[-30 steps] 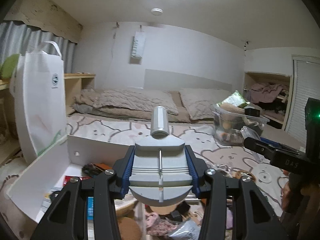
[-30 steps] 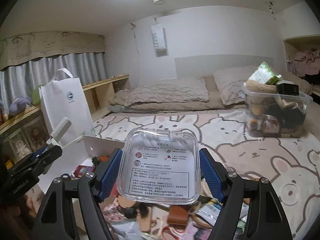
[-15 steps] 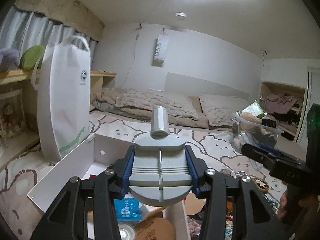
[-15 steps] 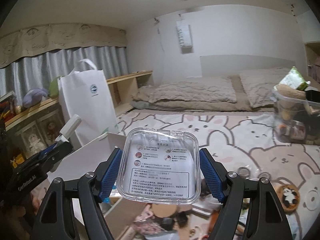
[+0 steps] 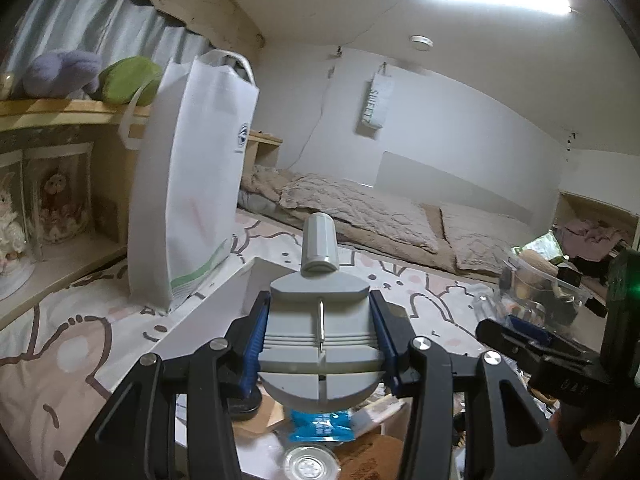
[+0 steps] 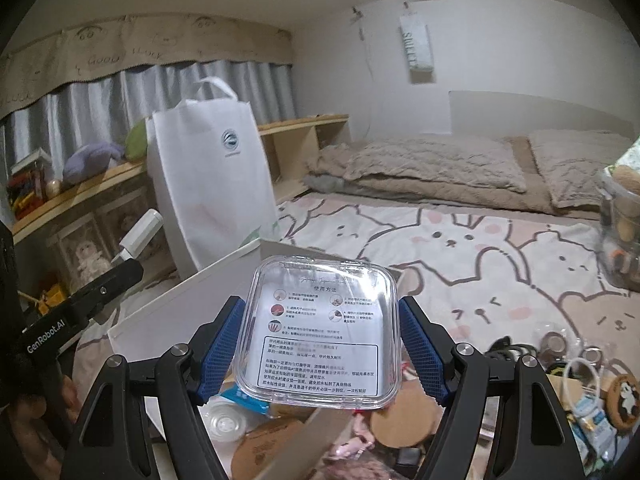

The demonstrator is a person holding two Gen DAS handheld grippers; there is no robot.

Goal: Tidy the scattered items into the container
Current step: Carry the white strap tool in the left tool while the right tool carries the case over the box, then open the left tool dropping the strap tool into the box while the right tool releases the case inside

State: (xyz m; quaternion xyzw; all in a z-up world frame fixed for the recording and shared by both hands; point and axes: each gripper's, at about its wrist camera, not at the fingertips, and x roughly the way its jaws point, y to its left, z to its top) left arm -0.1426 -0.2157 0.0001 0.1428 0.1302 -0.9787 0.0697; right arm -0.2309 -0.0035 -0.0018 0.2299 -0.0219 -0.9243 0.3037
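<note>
While both loads hang above the white box (image 5: 224, 300), the left gripper (image 5: 320, 344) clamps a grey handled tool (image 5: 320, 320) and the right gripper (image 6: 320, 340) pinches a clear plastic case (image 6: 320, 328) by its side edges. Below, the box already holds a blue packet (image 5: 320, 426) and discs. Released off-centre, the slick case could strike the box wall and slide out among the floor clutter (image 6: 580, 380).

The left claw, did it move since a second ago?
Yes. The left claw swung leftward and closer to the white bag, which now looms bigger on the left. It still grips the grey tool.
</note>
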